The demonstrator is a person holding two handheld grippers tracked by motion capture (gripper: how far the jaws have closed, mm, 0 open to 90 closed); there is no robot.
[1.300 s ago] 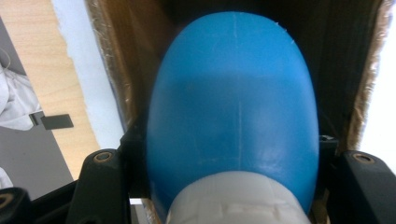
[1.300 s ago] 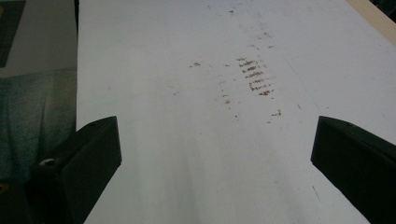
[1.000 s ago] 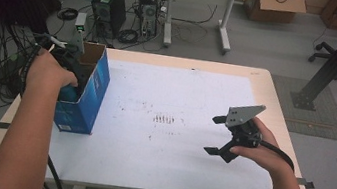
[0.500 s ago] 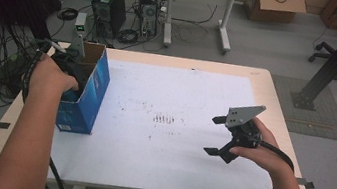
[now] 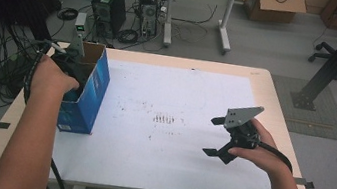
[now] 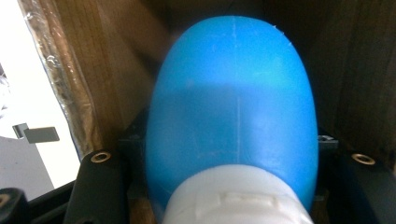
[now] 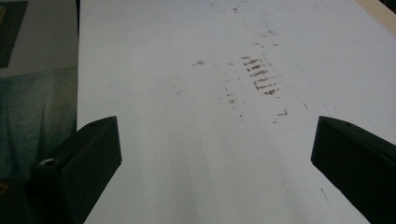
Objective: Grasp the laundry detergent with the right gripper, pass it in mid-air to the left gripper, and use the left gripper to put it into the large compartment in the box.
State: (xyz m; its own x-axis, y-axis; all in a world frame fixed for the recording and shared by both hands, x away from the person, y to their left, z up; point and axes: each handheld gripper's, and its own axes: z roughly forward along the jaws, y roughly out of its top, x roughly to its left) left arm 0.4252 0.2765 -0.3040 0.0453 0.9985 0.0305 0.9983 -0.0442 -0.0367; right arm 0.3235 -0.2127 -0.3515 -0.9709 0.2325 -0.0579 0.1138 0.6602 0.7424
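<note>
The left tongs (image 5: 75, 71) reach down into the open blue cardboard box (image 5: 86, 93) standing at the left edge of the tabletop (image 5: 184, 76), and inside its brown walls they are clenched around a blue egg-shaped bulb with a white base (image 6: 233, 135), held between the jaws. The right tongs (image 5: 223, 139) hover over the white sheet (image 7: 187, 140) well apart from the box, jaws spread wide and gripping nothing, near a patch of dark smudges (image 7: 259, 74)

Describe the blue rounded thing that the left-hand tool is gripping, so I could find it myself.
Start at the white-topped table, then go to the open blue cardboard box standing near its left edge. The left gripper reaches into it, shut on a smooth, egg-shaped blue object. Its white collar at the base sets it apart from the brown box walls around it.
</note>
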